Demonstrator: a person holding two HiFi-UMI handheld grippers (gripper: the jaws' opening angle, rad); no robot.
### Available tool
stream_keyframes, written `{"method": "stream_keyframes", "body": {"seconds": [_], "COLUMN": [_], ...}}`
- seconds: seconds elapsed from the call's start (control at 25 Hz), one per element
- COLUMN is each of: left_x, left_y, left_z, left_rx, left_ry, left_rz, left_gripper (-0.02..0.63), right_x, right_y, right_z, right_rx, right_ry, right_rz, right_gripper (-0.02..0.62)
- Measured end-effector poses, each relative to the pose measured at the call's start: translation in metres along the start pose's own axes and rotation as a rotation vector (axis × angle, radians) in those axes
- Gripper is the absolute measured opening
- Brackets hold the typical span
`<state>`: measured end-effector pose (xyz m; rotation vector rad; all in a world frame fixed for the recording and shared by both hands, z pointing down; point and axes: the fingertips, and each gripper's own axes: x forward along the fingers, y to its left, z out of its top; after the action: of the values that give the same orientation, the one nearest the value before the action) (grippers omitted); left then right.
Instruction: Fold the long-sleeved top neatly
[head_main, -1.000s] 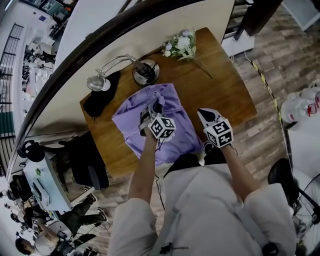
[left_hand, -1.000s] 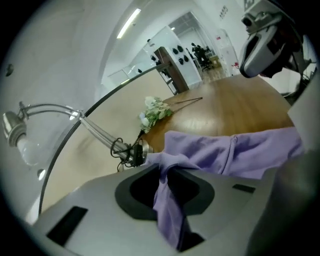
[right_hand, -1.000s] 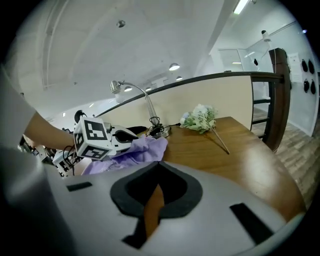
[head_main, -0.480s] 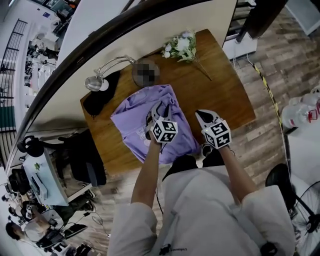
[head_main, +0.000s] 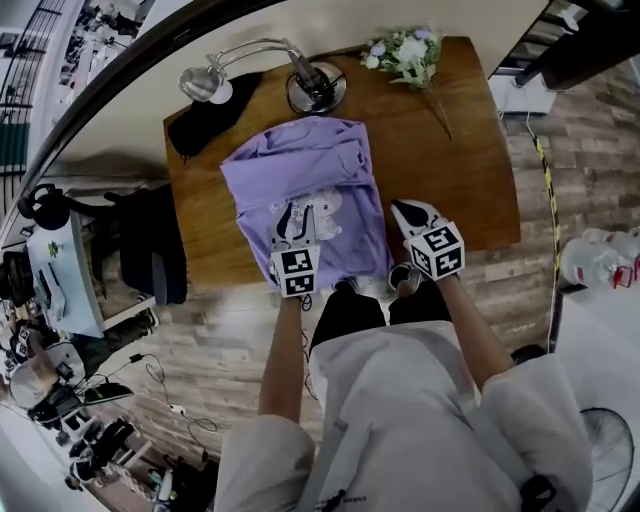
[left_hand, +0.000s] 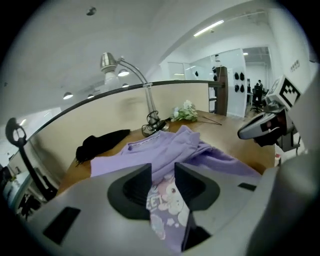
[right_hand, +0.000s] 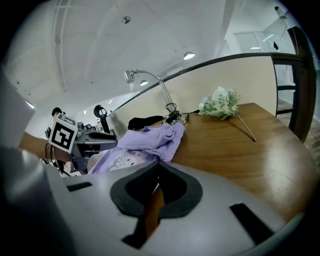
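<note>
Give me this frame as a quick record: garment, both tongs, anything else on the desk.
garment: purple long-sleeved top, rumpled, print facing up near the front edge of the wooden table
left tongs: open, jaws have just been opening; printed fabric shows in the gap, not pinched
right tongs: shut, empty, over bare wood right of the garment
other: desk lamp, flower bunch, black cloth along the far edge

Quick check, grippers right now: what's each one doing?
Left gripper: open, jaws just opened; purple top between them, not pinched.
Right gripper: shut, empty.
</note>
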<state>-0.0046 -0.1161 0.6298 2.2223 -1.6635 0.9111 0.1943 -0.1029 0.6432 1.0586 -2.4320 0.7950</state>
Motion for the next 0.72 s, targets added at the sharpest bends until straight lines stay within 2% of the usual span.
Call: {"method": "stream_keyframes", "body": {"seconds": [0.2, 0.48, 0.72], "left_x": [-0.060, -0.125, -0.148], "left_y": [0.028, 0.039, 0.038], "left_z": [-0.062, -0.144, -0.197], "left_rx": [-0.114, -0.168, -0.240], "left_ry": [0.020, 0.058, 0.066], "left_rz": [0.045, 0.016, -0.012], "left_gripper": [0.149, 0.149, 0.149], "right_x": [-0.018, -0.050, -0.061], "right_y": [0.020, 0.048, 0.079], "right_z": [-0.032, -0.084, -0.121], "right_rx": [-0.023, -0.057, -0.063], "right_ry": [0.028, 0.094, 0.137], "right_rz": [0.001, -0.055, -0.053], "right_gripper": [0.009, 0.009, 0.009]}}
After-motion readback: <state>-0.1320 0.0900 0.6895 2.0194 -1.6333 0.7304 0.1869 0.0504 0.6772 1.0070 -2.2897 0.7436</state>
